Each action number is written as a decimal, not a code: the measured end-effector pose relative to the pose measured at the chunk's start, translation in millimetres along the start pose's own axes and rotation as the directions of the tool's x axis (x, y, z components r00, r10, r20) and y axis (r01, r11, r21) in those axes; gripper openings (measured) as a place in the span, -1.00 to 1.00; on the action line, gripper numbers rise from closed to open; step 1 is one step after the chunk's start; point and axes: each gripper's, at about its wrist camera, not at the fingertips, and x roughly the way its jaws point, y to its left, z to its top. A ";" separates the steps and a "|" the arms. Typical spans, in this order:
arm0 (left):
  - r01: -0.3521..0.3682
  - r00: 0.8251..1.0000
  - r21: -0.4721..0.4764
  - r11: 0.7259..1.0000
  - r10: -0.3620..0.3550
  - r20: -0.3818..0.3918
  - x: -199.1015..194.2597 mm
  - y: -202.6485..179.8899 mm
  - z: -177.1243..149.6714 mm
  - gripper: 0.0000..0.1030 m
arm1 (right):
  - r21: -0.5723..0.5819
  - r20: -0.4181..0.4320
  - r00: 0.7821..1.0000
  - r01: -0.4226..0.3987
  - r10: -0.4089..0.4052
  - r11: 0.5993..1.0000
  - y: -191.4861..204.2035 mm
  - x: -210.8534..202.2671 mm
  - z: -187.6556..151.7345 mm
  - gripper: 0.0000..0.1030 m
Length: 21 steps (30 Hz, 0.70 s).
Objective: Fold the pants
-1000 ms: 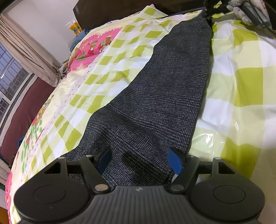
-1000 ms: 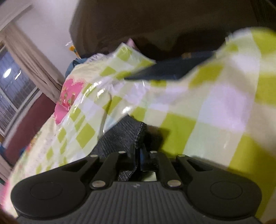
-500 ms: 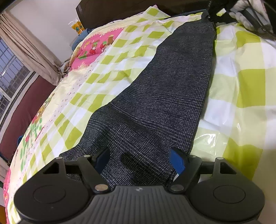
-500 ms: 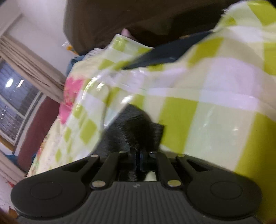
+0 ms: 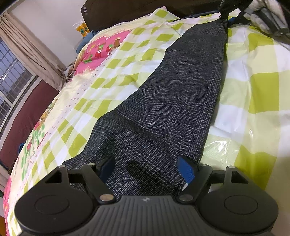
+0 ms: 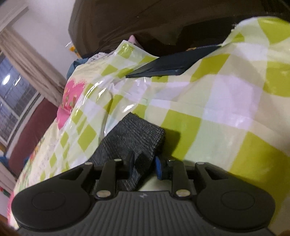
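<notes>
Dark grey checked pants [image 5: 181, 94] lie stretched out along the bed, both legs stacked into one long strip. My left gripper [image 5: 146, 165] hovers over their near, wide end with its jaws wide apart and the cloth lying slack beneath them. At the far end my right gripper [image 6: 144, 160] sits at the leg hem [image 6: 137, 134]. Its jaws are opening, and the hem lies loosely between the blue pads [image 6: 158, 168] on the bed cover. In the left wrist view the right gripper [image 5: 225, 13] shows at the top, held by a white-gloved hand [image 5: 262, 16].
The bed is covered by a glossy green-and-white checked sheet [image 5: 253, 76] with a pink cartoon panel [image 5: 103, 49]. A dark headboard [image 6: 145, 23] and a flat dark board [image 6: 163, 68] lie past the hem. A curtained window [image 5: 16, 72] is at the left.
The right gripper's jaws were shut on the hem and have now parted. The hem has dropped flat onto the bed. The left gripper has stayed put.
</notes>
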 end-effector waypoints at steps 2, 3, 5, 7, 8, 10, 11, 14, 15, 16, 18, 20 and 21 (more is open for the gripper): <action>0.000 1.000 -0.005 1.000 0.000 0.001 0.5 0.1 -0.4 0.73 | -0.017 -0.013 0.999 -0.034 0.034 0.999 2.6 7.5 1.0 -0.13; 0.001 1.000 -0.008 1.000 -0.001 0.002 0.7 0.4 -0.7 0.73 | -0.034 -0.018 0.999 -0.047 0.047 0.998 5.0 10.6 0.9 -0.07; 0.002 1.000 -0.007 1.000 -0.002 0.004 1.0 0.5 -1.2 0.74 | -0.053 -0.029 0.997 -0.071 0.070 0.996 7.8 12.9 1.3 0.05; 0.005 1.000 -0.011 1.000 -0.005 0.005 0.9 1.4 -1.4 0.74 | -0.025 -0.040 0.993 -0.114 0.112 0.993 2.6 12.0 2.7 0.04; 0.006 1.000 -0.013 1.000 -0.006 0.006 0.9 1.7 -1.7 0.74 | 0.000 -0.049 0.989 -0.141 0.141 0.990 -1.1 10.5 3.2 -0.08; 0.007 1.000 -0.016 1.000 -0.007 0.009 0.7 2.0 -2.2 0.74 | 0.088 -0.061 0.972 -0.221 0.226 0.971 -11.7 9.6 1.6 -0.25; 0.007 1.000 -0.018 1.000 -0.007 0.012 0.9 1.9 -2.5 0.74 | 0.111 -0.066 0.964 -0.250 0.258 0.962 -13.6 12.2 0.3 -0.26; 0.007 1.000 -0.008 1.000 -0.006 0.010 1.7 0.9 -1.4 0.75 | 0.087 -0.114 0.949 -0.284 0.293 0.955 -2.9 36.7 -2.7 -0.27; 0.006 1.000 -0.002 1.000 -0.006 0.006 1.8 0.4 -0.1 0.76 | 0.094 -0.115 0.952 -0.274 0.284 0.957 0.3 47.3 -2.7 -0.34; 0.003 1.000 0.006 1.000 -0.003 0.001 2.2 -0.2 1.4 0.76 | 0.122 -0.123 0.954 -0.258 0.273 0.958 2.2 57.7 -1.7 -0.59; -0.003 1.000 0.017 1.000 0.003 -0.012 2.9 -1.2 5.4 0.79 | 0.200 -0.145 0.957 -0.221 0.251 0.955 4.1 67.8 2.1 -0.85; -0.006 1.000 0.022 1.000 0.006 -0.024 1.3 -1.3 10.4 0.78 | 0.207 -0.099 0.952 -0.266 0.290 0.942 7.7 51.3 5.3 -0.88; -0.007 1.000 0.024 1.000 0.008 -0.019 -0.7 -1.5 12.2 0.78 | 0.200 -0.065 0.947 -0.295 0.313 0.934 8.3 34.7 8.1 -0.89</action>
